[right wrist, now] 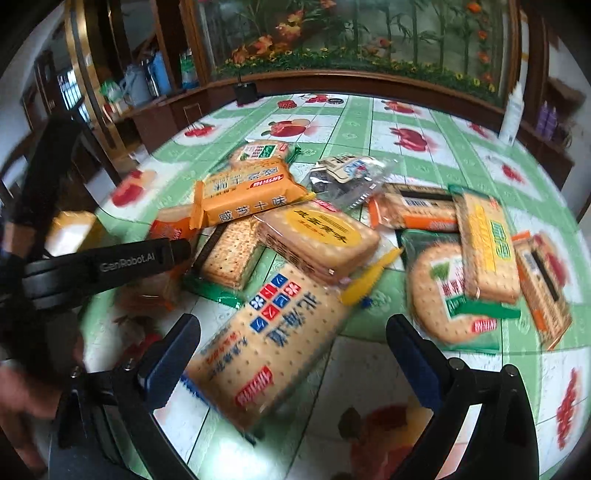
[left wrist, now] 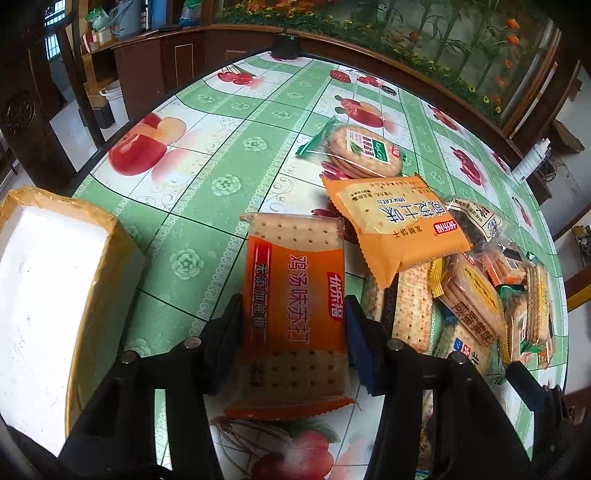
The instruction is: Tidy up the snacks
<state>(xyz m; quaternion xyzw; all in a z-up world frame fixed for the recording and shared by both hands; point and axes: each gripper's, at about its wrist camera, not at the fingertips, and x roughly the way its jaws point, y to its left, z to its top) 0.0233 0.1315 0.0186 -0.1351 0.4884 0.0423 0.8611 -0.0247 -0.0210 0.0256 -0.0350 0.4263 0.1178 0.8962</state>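
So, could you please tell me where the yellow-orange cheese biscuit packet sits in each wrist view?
Left wrist: the yellow-orange cheese biscuit packet lies right of centre, on top of the pile.
Right wrist: upper left of centre, at the far left of the pile.
Shared landmark: the round cracker pack just beyond it.

Both fisheye views were bright with daylight. In the left wrist view a window [left wrist: 55,33] at ten o'clock glowed white, and the white foam box [left wrist: 48,295] at nine o'clock was almost blown out. That view was sharp, with soft shadows under the biscuit packets. The right wrist view was smeared by motion blur, worst on the round cracker packet [right wrist: 454,295] at three o'clock. Straight table [left wrist: 229,155] edges bowed, and black vignetting filled all corners
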